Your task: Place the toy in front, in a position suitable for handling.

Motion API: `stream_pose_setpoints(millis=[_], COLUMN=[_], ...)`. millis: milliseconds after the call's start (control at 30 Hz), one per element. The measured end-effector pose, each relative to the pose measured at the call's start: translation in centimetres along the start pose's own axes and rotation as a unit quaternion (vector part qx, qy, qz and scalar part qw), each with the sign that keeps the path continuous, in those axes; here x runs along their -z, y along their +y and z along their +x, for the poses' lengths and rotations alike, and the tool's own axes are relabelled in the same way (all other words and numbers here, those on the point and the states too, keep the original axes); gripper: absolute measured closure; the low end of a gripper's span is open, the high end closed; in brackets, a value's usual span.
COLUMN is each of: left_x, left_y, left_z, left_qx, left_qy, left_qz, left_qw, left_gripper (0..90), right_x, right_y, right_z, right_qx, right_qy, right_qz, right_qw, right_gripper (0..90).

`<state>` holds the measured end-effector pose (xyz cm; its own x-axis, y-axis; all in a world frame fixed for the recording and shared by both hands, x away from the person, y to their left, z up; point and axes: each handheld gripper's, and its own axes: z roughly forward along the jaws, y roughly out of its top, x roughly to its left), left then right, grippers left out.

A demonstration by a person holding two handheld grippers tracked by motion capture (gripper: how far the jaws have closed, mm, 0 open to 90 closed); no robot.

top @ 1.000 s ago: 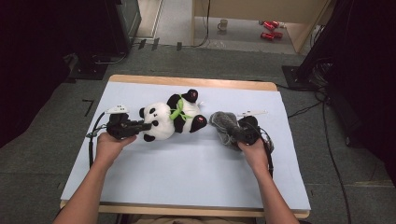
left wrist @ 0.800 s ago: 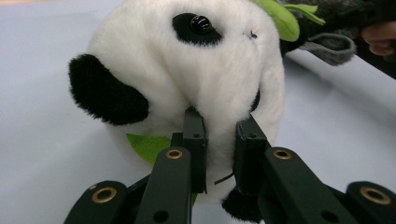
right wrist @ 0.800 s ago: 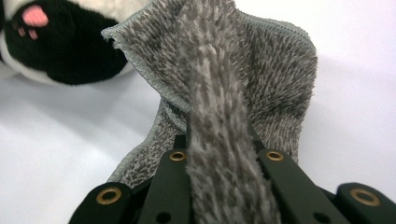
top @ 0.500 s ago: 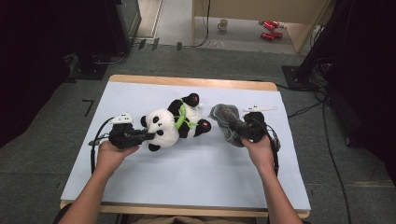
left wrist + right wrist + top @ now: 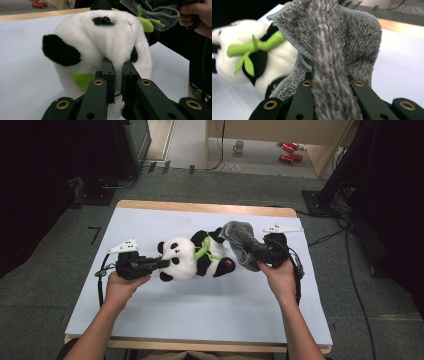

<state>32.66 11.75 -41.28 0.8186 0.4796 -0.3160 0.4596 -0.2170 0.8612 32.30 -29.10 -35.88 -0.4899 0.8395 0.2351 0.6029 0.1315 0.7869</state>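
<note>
At the centre of the pale blue-white rectangular table (image 5: 165, 330) with its wooden edge lies the black-and-white plush panda toy (image 5: 192, 259), on its side, head toward nine o'clock and feet toward three o'clock, a green felt bamboo sprig (image 5: 204, 251) across its chest. Just past it at two o'clock hangs the grey fluffy microfibre cloth (image 5: 241, 242), touching the panda's upper legs.

The left claw (image 5: 161, 264) comes in from nine o'clock; its jaws have just been closing and now pinch a fold of white fur on the panda's head (image 5: 105, 42), pressed nearly together. The right claw (image 5: 255, 251), from three o'clock, is clamped tight on a bunched ridge of the cloth (image 5: 329, 50).

Both things look light and very soft. The panda should squash and sag under a grip, so a pinch of fur may slip or stretch; a firmer hold probably sits around the head or a limb. The cloth will drape limply, and its bound hem seems the surest place to grasp.
</note>
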Motion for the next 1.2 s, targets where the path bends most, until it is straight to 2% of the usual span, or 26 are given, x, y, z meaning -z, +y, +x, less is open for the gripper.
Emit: stream_pose_setpoints(millis=[33, 100, 133, 167, 200, 300, 333, 567, 900, 1033, 1100, 1200], left_x=[-0.6, -2.0, -2.4, -2.6, -2.6, -2.6, -2.6, -2.5, -2.5, -2.5, -2.5, -2.5], left_y=[-0.2, -0.8, -1.1, -1.2, -1.3, -1.5, -1.6, -1.6, -1.5, -1.5, -1.4, -1.4], left_z=[-0.2, -0.3, -0.3, -0.2, -0.3, -0.7, -0.8, -0.8, -0.8, -1.0, -1.1, -1.1], left_qx=[0.002, 0.0, 0.002, 0.013, 0.013, -0.011, -0.011, -0.012, -0.018, -0.023, -0.025, -0.025], left_qy=[-0.001, 0.0, 0.0, -0.006, -0.006, 0.019, 0.021, 0.03, 0.039, 0.045, 0.047, 0.049], left_qz=[0.008, 0.041, 0.039, 0.035, 0.036, 0.058, 0.062, 0.052, 0.05, 0.046, 0.046, 0.049], left_qw=[1.0, 0.9992, 0.9992, 0.9993, 0.9993, 0.9981, 0.9978, 0.9981, 0.9979, 0.9977, 0.9975, 0.9973], left_gripper=[84.1, 83.6, 83.4, 83.2, 83.0, 80.6, 79.6, 74.1, 70.4, 70.5, 70.6, 71.2], right_x=[0.2, 0.1, 0.0, -0.2, -0.4, -0.9, -1.1, -3.3, -7.2, -9.0, -9.7, -10.4], right_y=[0.1, 0.1, 0.1, 0.1, 0.1, 0.2, 0.4, 2.0, 4.1, 4.2, 4.1, 4.0], right_z=[0.1, 0.3, 0.5, 0.7, 0.9, 1.7, 2.0, 5.6, 10.7, 11.9, 12.2, 12.7], right_qx=[0.0, 0.004, 0.006, 0.007, 0.009, 0.015, 0.019, 0.054, 0.099, 0.105, 0.101, 0.113], right_qy=[0.0, 0.003, 0.004, 0.006, 0.008, 0.018, 0.022, 0.056, 0.092, 0.099, 0.102, 0.097], right_qz=[0.0, 0.001, 0.005, 0.009, 0.012, 0.017, 0.019, 0.033, 0.072, 0.088, 0.096, 0.102], right_qw=[1.0, 1.0, 1.0, 0.9999, 0.9999, 0.9996, 0.9994, 0.9964, 0.9882, 0.9856, 0.985, 0.9835], right_gripper=[82.0, 82.0, 82.0, 82.0, 82.0, 82.0, 82.0, 81.9, 81.9, 81.9, 81.8, 81.8])
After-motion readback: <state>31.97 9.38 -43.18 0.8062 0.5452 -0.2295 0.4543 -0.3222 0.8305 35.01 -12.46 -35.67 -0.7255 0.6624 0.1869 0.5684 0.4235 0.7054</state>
